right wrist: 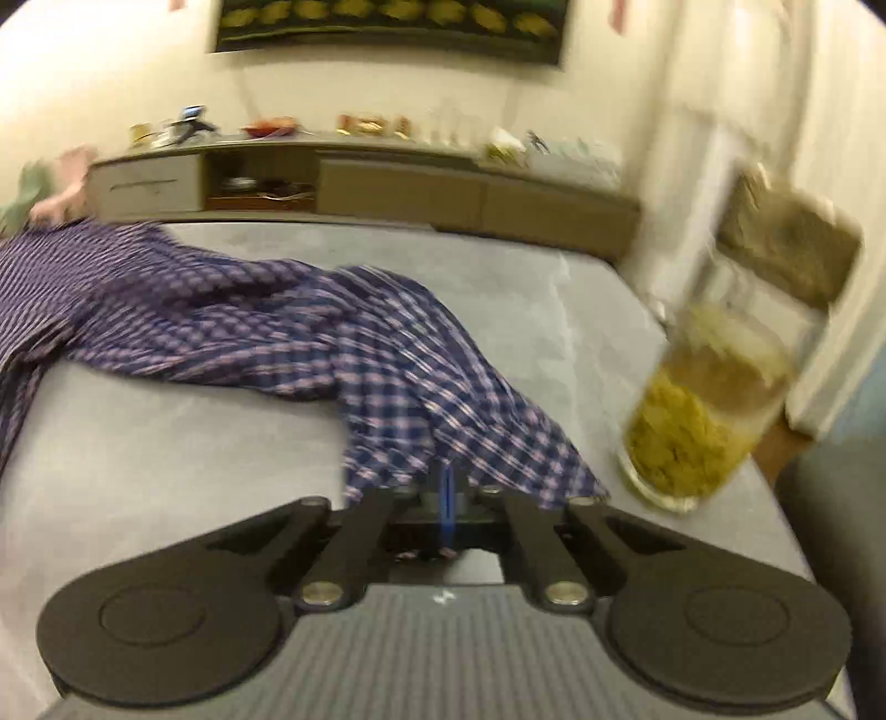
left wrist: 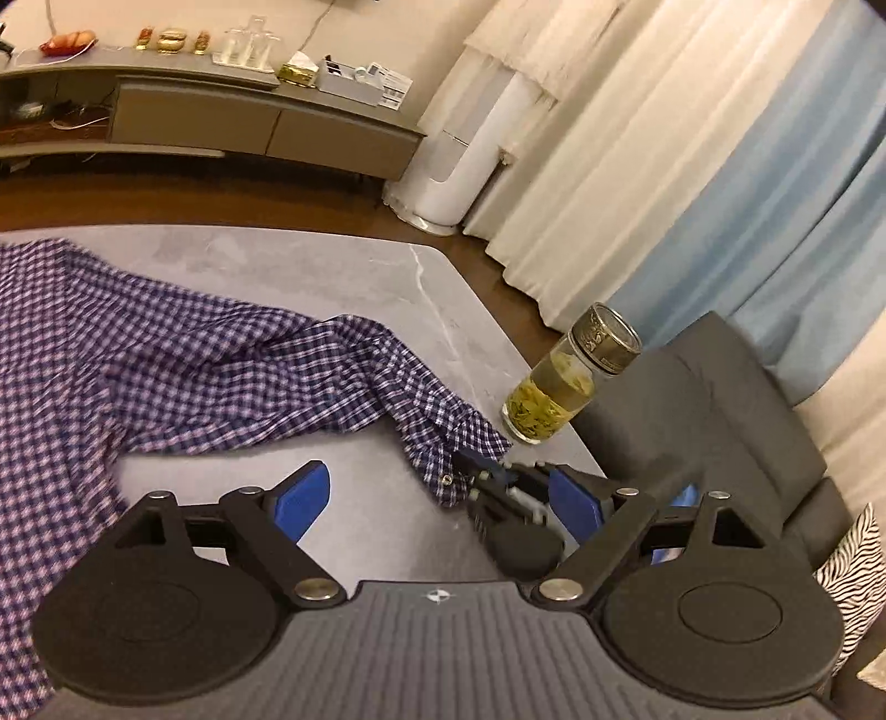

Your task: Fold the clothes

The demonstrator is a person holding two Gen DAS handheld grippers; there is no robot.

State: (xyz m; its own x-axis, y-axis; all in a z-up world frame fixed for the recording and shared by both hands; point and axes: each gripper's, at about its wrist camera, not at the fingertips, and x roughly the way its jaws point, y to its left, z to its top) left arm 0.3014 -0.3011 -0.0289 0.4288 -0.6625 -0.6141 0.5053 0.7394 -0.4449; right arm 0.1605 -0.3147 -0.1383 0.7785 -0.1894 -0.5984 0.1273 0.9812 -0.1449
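The left gripper (left wrist: 437,498) is hovering low over the grey table (left wrist: 310,271), jaws spread wide around nothing. The right gripper (right wrist: 447,487) is pinching the cuff end of the checked shirt (left wrist: 166,365), which is sprawling across the table. Only the left view is showing the sofa (left wrist: 720,421) beyond the tea jar (left wrist: 570,376) — the right view, blurred, is showing a wall picture (right wrist: 387,22).

Left gripper (left wrist: 437,498) hanging wide open, blue pads well apart; right gripper (right wrist: 447,487) clamped tight, pads pressed together, low and level.
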